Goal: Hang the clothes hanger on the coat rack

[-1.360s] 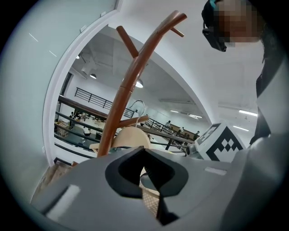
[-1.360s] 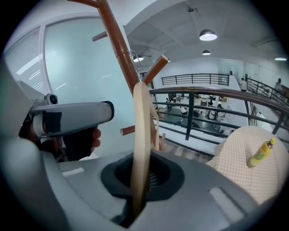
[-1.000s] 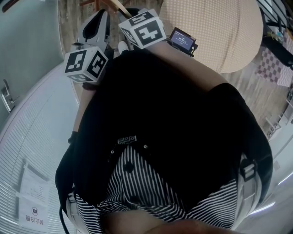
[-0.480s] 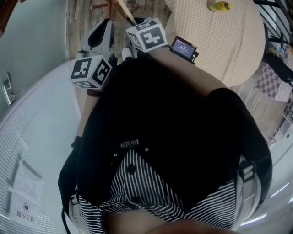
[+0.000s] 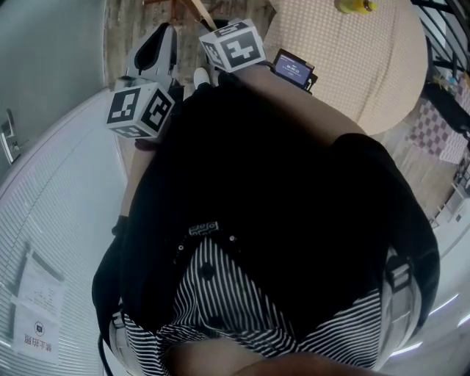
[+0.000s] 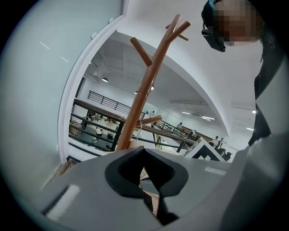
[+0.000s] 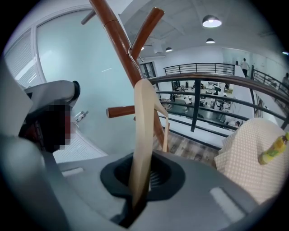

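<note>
The wooden coat rack stands close ahead, its pole and angled pegs also filling the left gripper view. My right gripper is shut on the pale wooden clothes hanger, which rises from between the pads. The hanger's wire hook lies against the pole at the base of an upward peg; whether it rests on the peg I cannot tell. My left gripper is shut with nothing in it, just short of the pole. In the head view both marker cubes sit near the rack's foot.
A round table with a beige checked cloth stands to the right of the rack, with a yellow thing on it. A glass wall is behind the rack, and a railing runs beyond. The person's dark torso fills the head view.
The head view has tipped a little farther out, bringing the yellow thing on the table into sight. Both marker cubes stay in nearly the same spots by the rack.
</note>
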Tool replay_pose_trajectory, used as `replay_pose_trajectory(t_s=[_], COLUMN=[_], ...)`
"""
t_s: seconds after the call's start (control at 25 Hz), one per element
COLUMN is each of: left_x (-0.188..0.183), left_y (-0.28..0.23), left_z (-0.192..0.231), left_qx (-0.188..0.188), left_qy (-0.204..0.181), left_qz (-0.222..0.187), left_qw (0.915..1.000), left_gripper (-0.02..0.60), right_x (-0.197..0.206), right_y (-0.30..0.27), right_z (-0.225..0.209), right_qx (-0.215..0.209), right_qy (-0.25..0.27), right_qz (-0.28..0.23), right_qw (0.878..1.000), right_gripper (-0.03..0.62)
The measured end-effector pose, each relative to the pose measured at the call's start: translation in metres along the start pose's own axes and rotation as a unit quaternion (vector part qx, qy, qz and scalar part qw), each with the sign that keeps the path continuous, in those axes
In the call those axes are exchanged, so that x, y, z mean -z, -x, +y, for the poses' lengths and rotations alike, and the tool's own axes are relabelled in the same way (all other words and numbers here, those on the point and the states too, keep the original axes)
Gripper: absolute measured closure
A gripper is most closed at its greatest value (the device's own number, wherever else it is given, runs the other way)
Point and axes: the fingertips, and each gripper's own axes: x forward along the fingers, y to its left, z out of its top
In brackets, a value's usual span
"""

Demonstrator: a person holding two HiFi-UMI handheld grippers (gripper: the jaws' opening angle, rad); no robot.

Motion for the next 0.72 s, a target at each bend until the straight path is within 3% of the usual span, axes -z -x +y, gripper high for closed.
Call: replay_pose_trajectory(t_s=[0.2, 0.36, 0.72], left_x=[-0.002, -0.002, -0.001], left_y=[0.002, -0.003, -0.027], left_z=[0.0, -0.007, -0.048], left_qx=[0.001, 0.01, 0.066], left_qy=[0.0, 0.0, -0.02], left_qz=[-0.002, 0.006, 0.02], left_qw=[1.0, 0.9999, 0.9974], left_gripper=[0.591, 0.591, 0.591], right_x=[-0.003, -0.01, -0.018], right_y=[0.0, 0.005, 0.048], right_z=[0.008, 0.014, -0.019], right_qx=[-0.014, -0.025, 0.009], right_qy=[0.008, 0.022, -0.008], right_qz=[-0.006, -0.024, -0.087], right_qw=[1.0, 0.999, 0.996], right_gripper=[0.57, 0.489, 0.471])
